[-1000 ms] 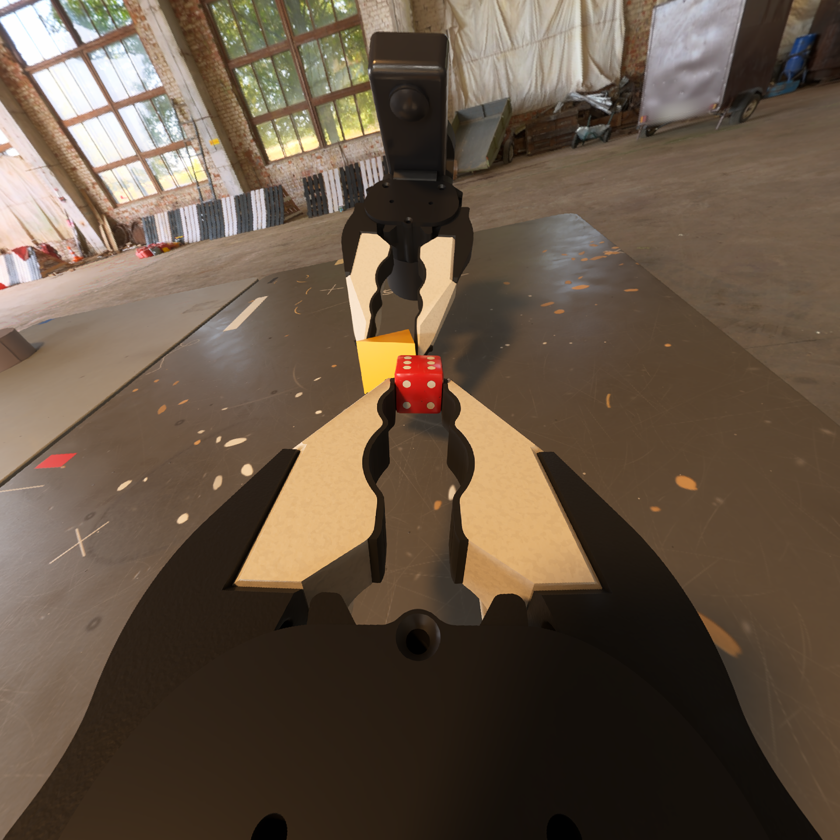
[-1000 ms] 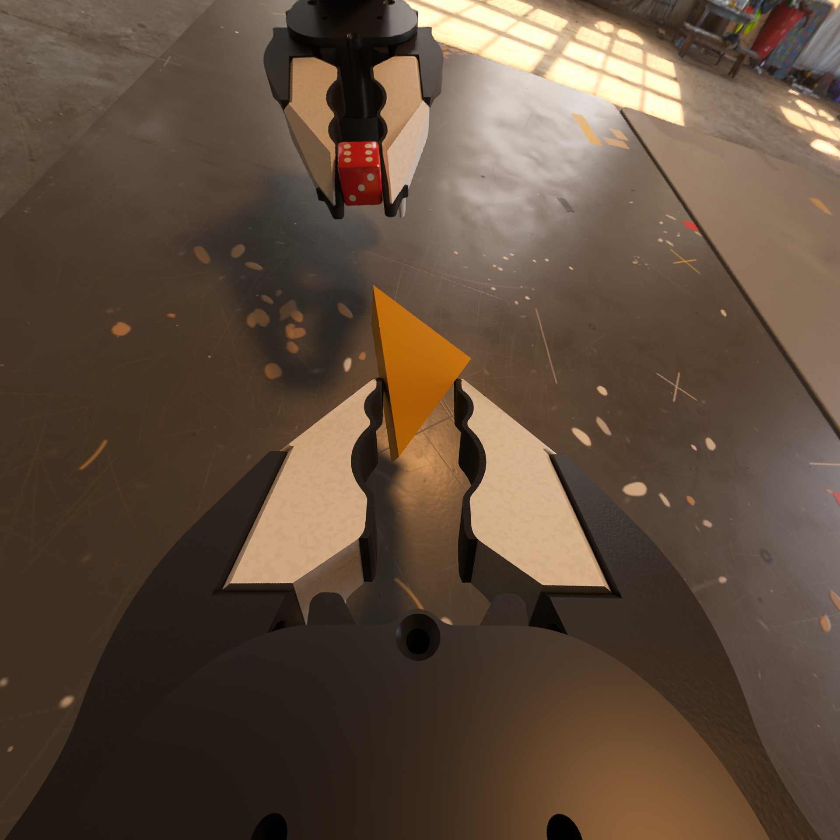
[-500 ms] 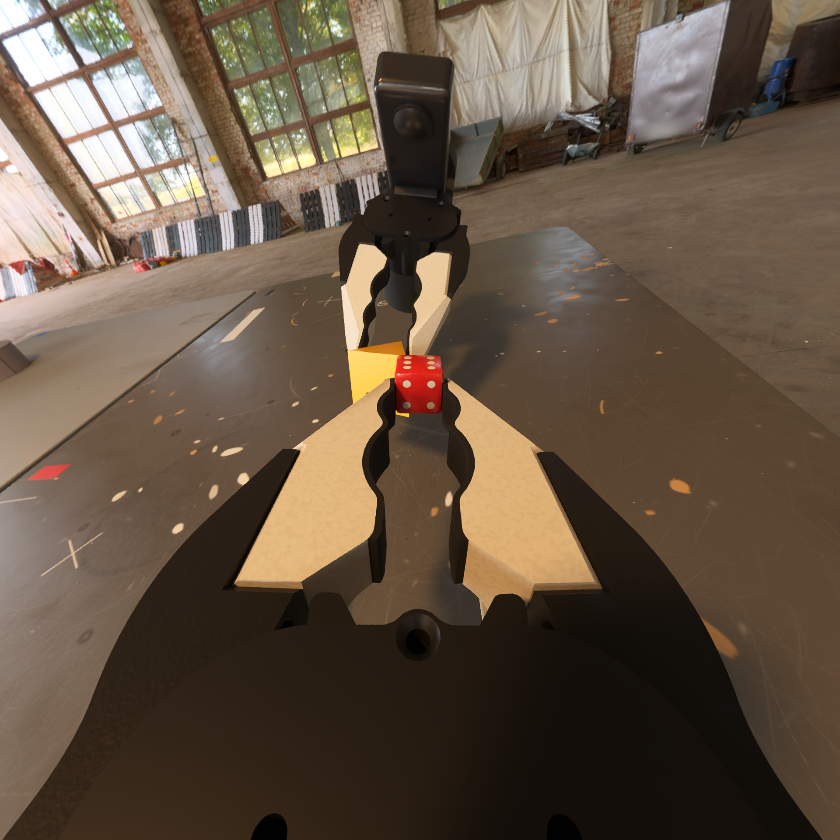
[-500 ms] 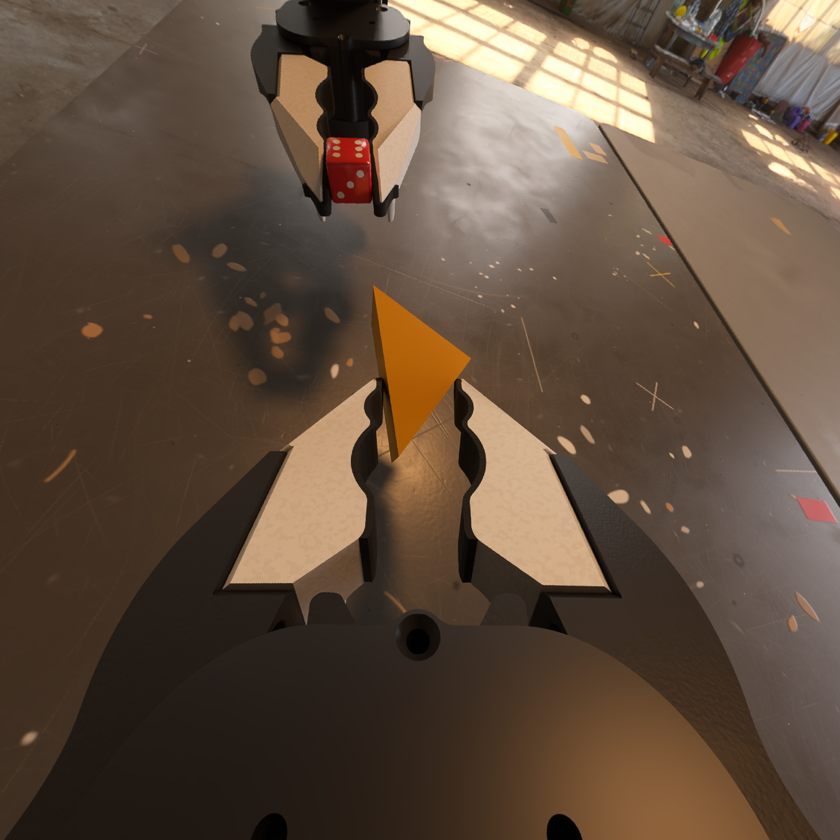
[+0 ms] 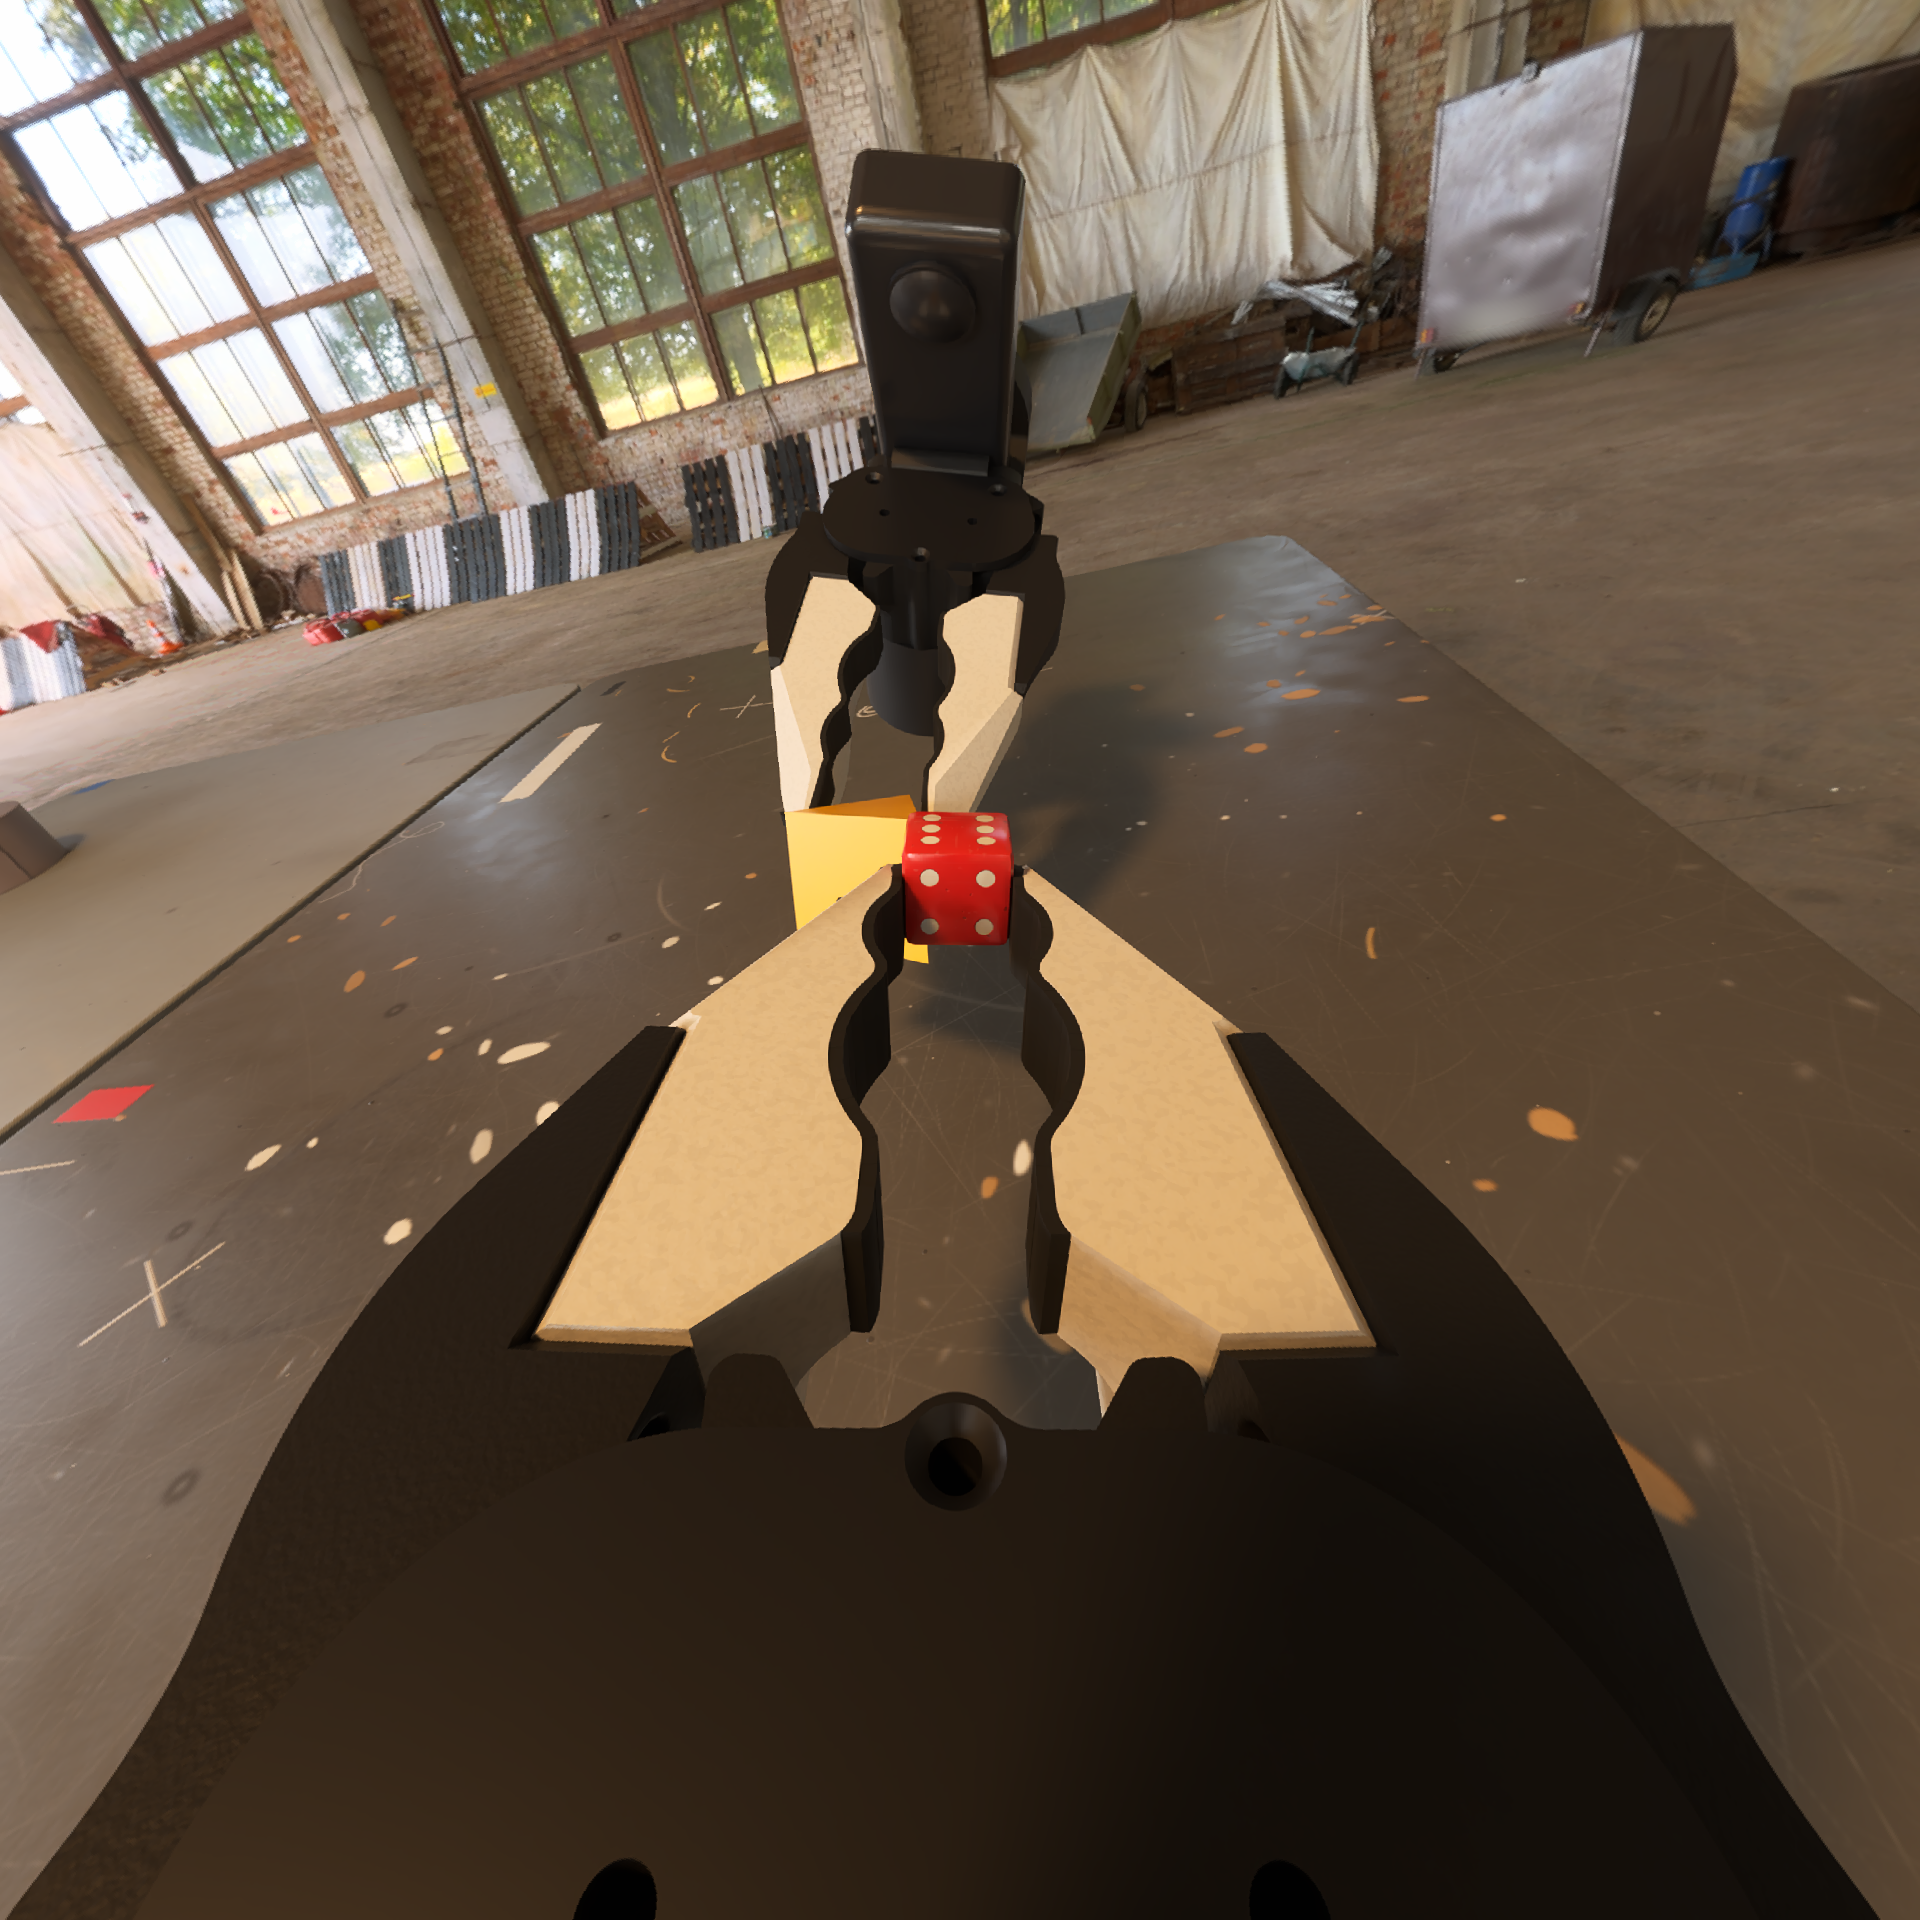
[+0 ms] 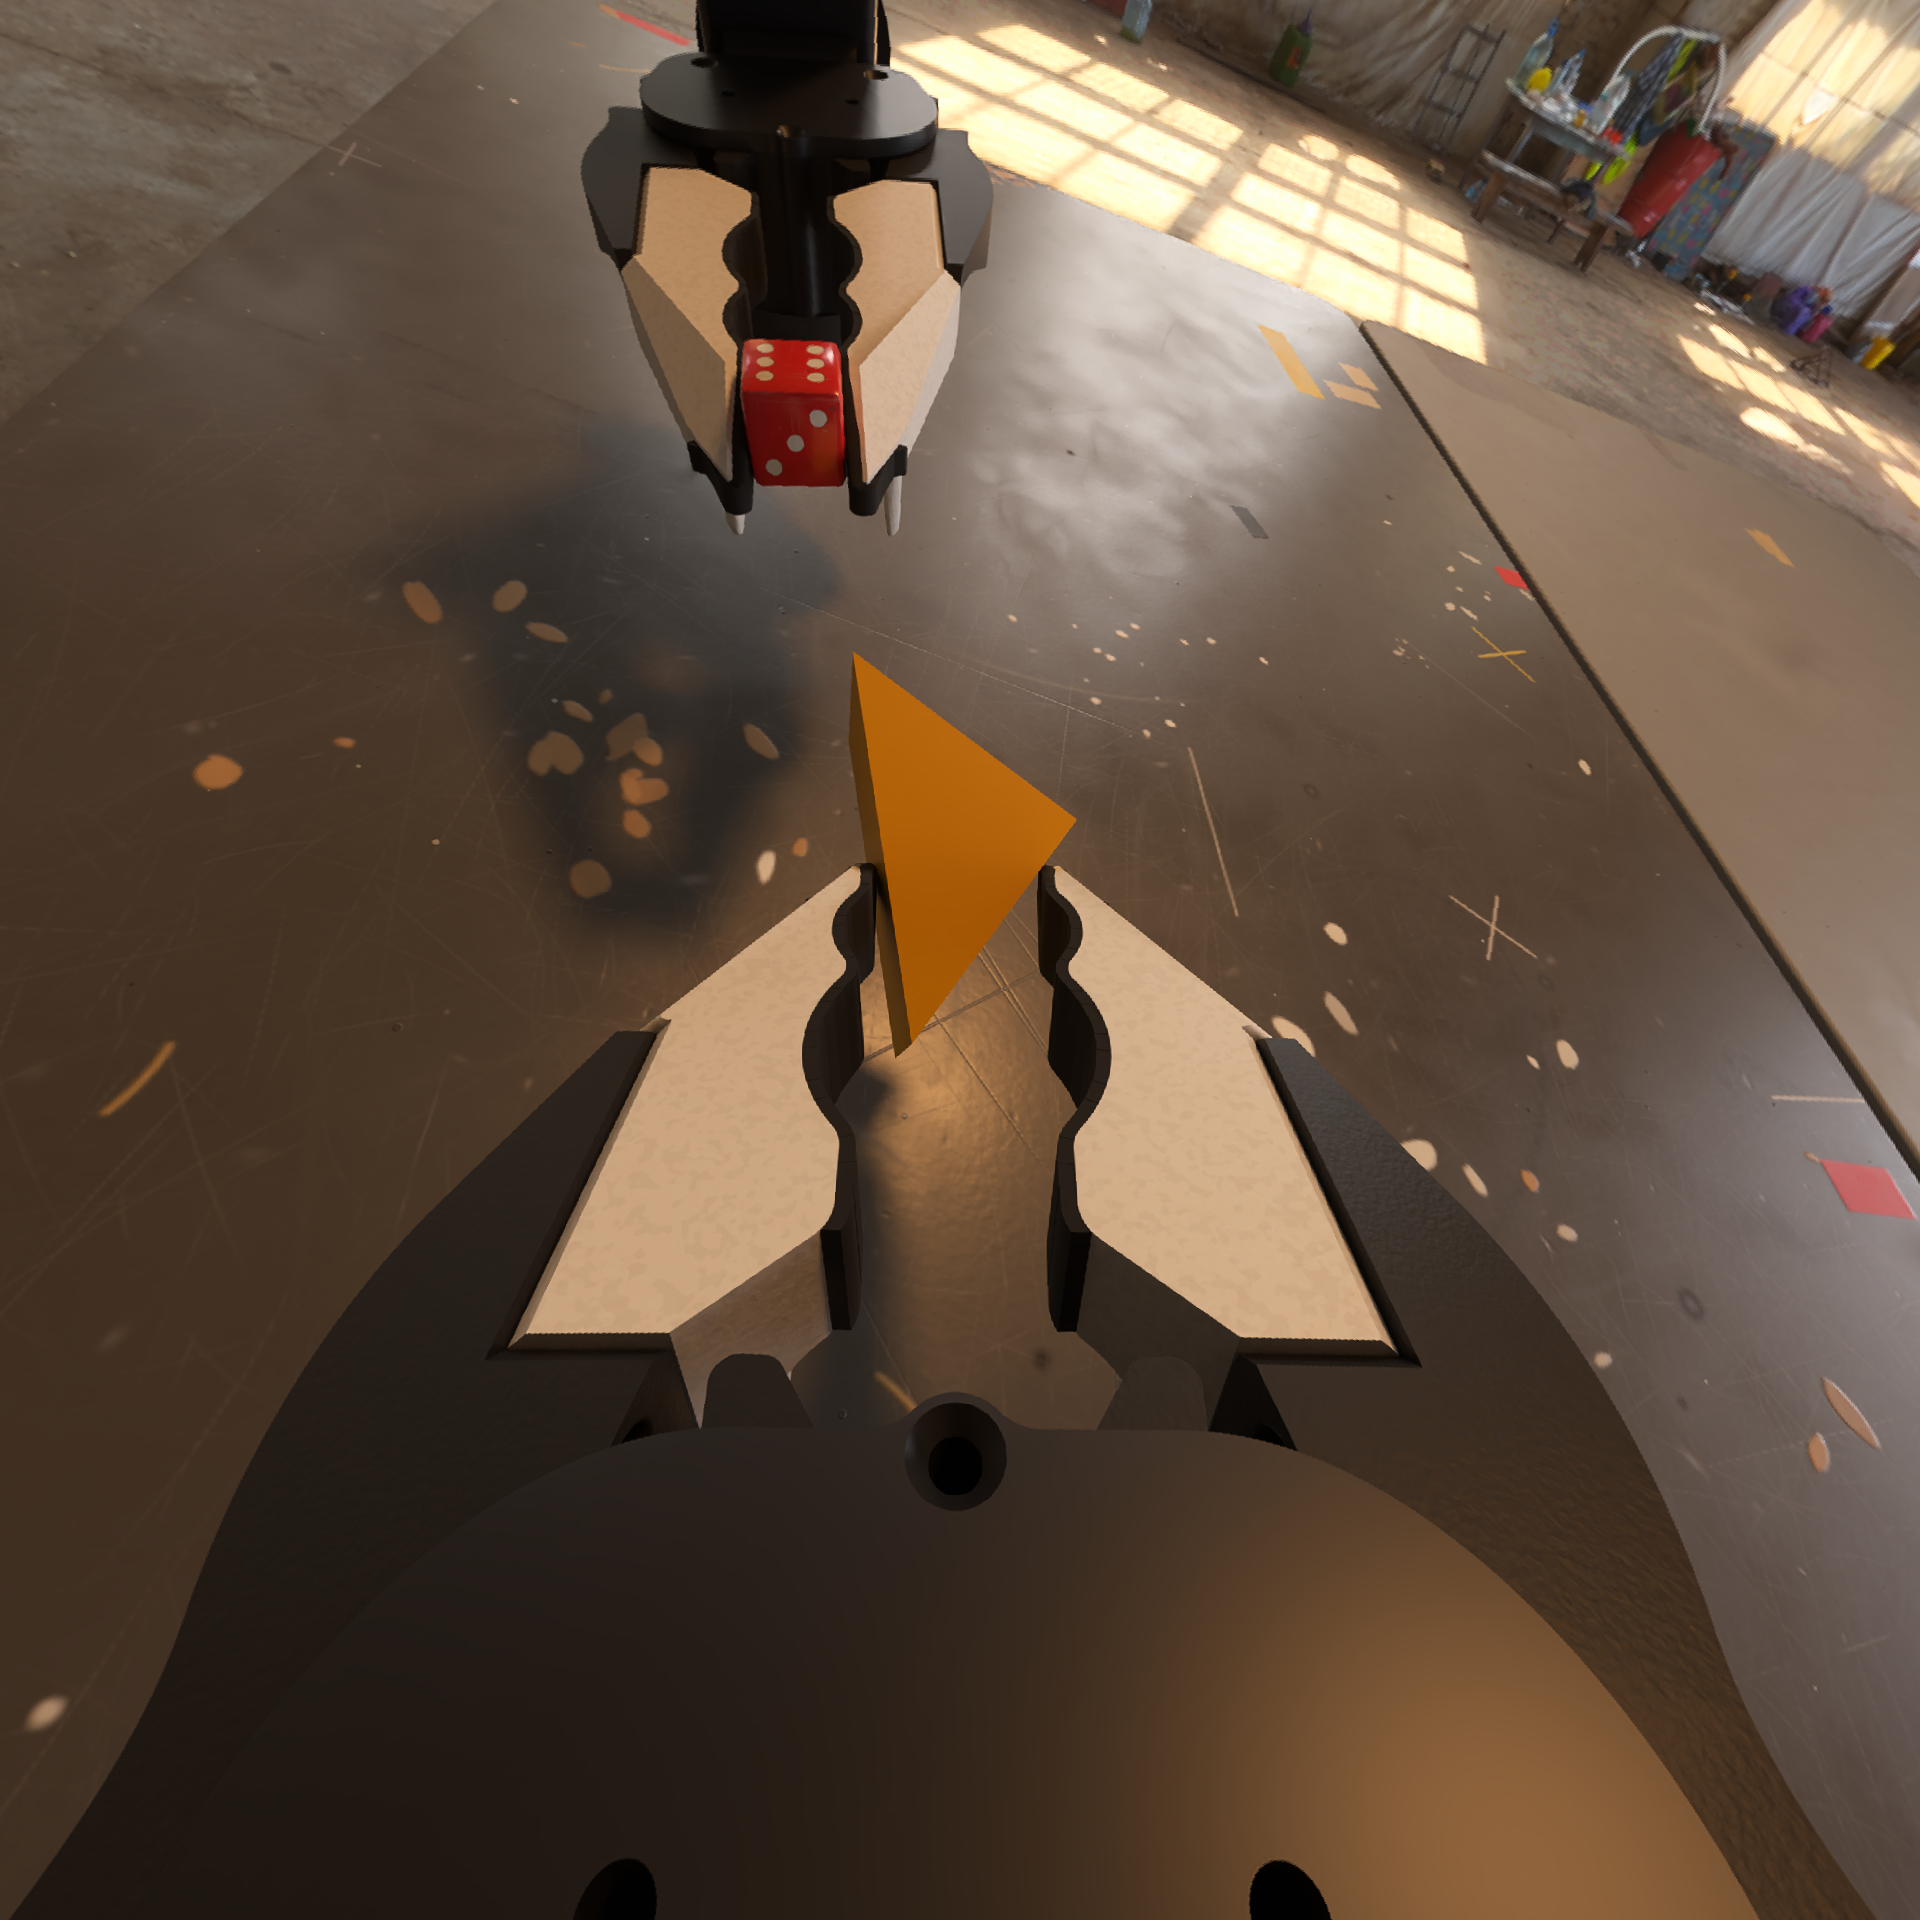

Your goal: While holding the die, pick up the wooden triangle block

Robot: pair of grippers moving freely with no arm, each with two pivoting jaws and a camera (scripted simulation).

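My left gripper (image 5: 958, 875) is shut on a red die with white pips (image 5: 956, 878), pinched at the fingertips above the dark table (image 5: 1455, 935). My right gripper (image 6: 954, 873) is shut on the orange wooden triangle block (image 6: 940, 842), which stands on edge between its fingertips with one corner pointing forward. The two grippers face each other. The right wrist view shows the left gripper (image 6: 815, 499) farther off with the die (image 6: 795, 416). The left wrist view shows the right gripper (image 5: 873, 805) behind the die with the block (image 5: 842, 862) in its tips.
The dark table is scratched and spotted with paint. A lighter grey table (image 5: 208, 883) adjoins it, and it also shows in the right wrist view (image 6: 1714, 727). A small red diamond mark (image 6: 1865, 1184) lies near the dark table's edge. Warehouse floor surrounds the tables.
The table's marks have drifted under the right gripper while the triangle block stays fixed between its fingers. The left gripper still holds the die; its view has shifted slightly.
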